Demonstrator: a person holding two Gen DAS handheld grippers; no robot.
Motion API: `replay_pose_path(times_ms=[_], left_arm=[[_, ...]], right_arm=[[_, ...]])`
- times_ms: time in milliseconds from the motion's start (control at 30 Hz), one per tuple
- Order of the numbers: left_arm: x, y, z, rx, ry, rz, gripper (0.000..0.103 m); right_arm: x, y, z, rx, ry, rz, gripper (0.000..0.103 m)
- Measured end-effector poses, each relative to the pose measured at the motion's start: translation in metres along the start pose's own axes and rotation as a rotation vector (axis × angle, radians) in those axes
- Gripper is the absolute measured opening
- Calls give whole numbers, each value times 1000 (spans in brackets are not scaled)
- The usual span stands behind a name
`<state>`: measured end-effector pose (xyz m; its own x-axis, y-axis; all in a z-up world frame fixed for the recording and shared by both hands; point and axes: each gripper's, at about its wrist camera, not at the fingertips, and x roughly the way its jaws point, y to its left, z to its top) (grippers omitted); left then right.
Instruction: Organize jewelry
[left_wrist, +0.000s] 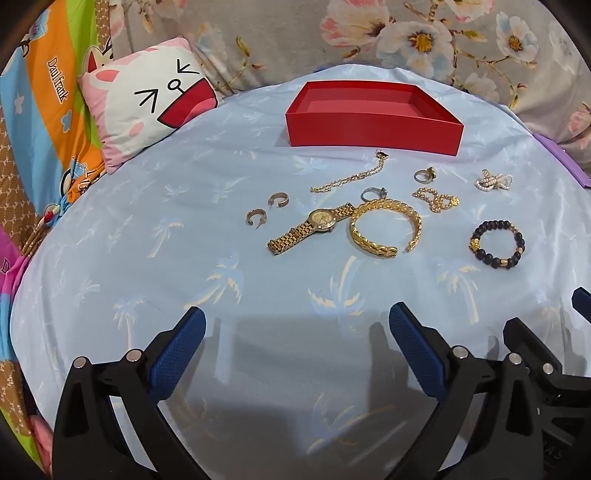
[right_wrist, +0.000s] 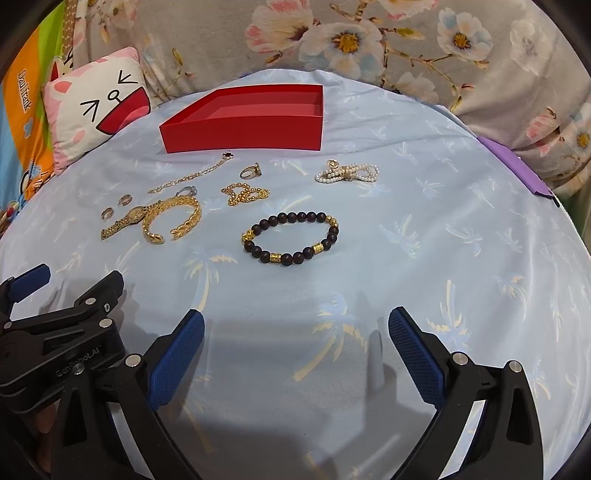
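Note:
An empty red box (left_wrist: 373, 131) (right_wrist: 243, 134) stands at the far side of the blue cloth. In front of it lie a gold watch (left_wrist: 308, 227) (right_wrist: 123, 221), a gold cuff bangle (left_wrist: 386, 227) (right_wrist: 171, 219), a thin gold chain (left_wrist: 349, 179) (right_wrist: 188, 177), two hoop earrings (left_wrist: 266, 208), two rings (left_wrist: 424, 174) (left_wrist: 373, 192), a gold bead chain (left_wrist: 436, 199) (right_wrist: 243, 194), a pearl piece (left_wrist: 495, 181) (right_wrist: 347, 172) and a dark bead bracelet (left_wrist: 496, 245) (right_wrist: 291, 238). My left gripper (left_wrist: 297, 339) and right gripper (right_wrist: 295, 339) are open, empty, near the front.
A cat-face pillow (left_wrist: 147, 103) lies at the back left beside a colourful cartoon blanket (left_wrist: 40, 110). Floral bedding (left_wrist: 406, 33) rises behind the box. A purple item (right_wrist: 517, 166) sits at the cloth's right edge. The two grippers are side by side.

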<state>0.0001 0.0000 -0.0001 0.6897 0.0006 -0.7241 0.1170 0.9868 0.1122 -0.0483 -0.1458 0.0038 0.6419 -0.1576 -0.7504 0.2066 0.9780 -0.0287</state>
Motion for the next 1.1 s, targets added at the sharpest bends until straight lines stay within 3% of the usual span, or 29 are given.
replay_pose_path(times_ms=[1100], left_arm=[[0,0,0,-2,-2,-2,97]], right_arm=[[2,0,-1,1,3,1,98]])
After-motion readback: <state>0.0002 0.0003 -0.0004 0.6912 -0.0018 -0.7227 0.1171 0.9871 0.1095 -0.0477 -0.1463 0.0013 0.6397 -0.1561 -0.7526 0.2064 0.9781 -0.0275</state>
